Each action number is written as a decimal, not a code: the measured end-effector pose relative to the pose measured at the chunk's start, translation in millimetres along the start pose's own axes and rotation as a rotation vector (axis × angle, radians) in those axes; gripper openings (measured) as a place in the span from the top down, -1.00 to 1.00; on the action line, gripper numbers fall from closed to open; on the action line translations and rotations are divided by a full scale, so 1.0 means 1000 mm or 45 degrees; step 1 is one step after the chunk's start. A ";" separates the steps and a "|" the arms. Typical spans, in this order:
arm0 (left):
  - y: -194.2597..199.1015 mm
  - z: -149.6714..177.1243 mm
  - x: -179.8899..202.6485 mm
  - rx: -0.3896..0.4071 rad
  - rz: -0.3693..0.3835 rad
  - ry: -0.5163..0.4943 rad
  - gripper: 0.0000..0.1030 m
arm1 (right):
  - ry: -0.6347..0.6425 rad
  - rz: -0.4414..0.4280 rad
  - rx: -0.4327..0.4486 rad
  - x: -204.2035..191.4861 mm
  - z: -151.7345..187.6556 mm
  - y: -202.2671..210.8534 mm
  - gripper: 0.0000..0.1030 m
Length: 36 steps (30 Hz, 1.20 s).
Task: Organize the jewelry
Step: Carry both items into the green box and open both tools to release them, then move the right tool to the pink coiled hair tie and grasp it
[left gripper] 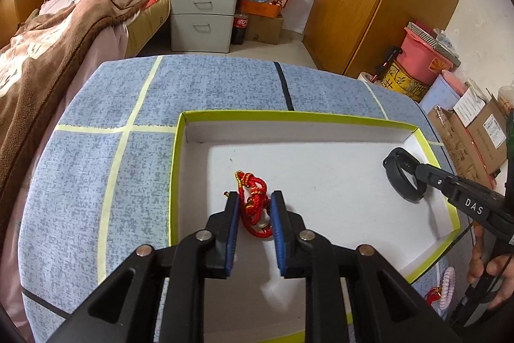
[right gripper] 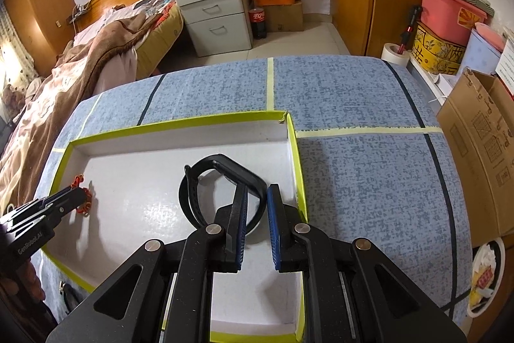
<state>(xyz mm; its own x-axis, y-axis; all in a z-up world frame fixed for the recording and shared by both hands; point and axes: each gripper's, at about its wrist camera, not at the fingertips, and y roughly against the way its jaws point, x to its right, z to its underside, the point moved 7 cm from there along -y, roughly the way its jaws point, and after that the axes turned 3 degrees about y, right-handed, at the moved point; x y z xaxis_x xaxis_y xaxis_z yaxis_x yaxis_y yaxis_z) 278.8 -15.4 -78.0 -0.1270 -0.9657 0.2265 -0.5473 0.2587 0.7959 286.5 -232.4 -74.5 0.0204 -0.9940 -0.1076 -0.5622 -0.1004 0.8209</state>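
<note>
A red braided cord bracelet lies on the white floor of a shallow tray with a lime-green rim. My left gripper stands over it, open, its blue pads on either side of the cord without squeezing it. In the right wrist view the same gripper reaches into the tray's left end beside the red cord. My right gripper is shut on a black wristband, whose loop rests on the tray floor near the right wall. From the left the band hangs off those fingertips.
The tray sits on a table under blue cloth crossed by tape lines. A pink spiral band and a small red item lie outside the tray's near right corner. Cardboard boxes crowd the right side; a bed is on the left.
</note>
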 end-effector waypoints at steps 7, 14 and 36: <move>0.002 -0.001 0.002 0.003 0.003 0.006 0.26 | -0.007 -0.020 0.012 -0.001 0.000 0.002 0.42; 0.024 -0.002 0.005 0.071 0.043 0.009 0.07 | 0.004 -0.083 0.072 -0.009 0.001 0.023 0.25; 0.127 0.084 -0.012 0.240 -0.002 0.099 -0.10 | 0.145 -0.091 0.089 0.023 0.102 0.099 0.24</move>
<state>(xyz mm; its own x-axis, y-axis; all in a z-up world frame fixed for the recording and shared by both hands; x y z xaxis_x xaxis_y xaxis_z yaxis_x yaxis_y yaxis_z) 141.1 27.2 -26.9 -0.0654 -0.9596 0.2736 -0.6934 0.2409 0.6791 146.8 -260.9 -52.8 0.1536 -0.9834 -0.0967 -0.6124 -0.1715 0.7717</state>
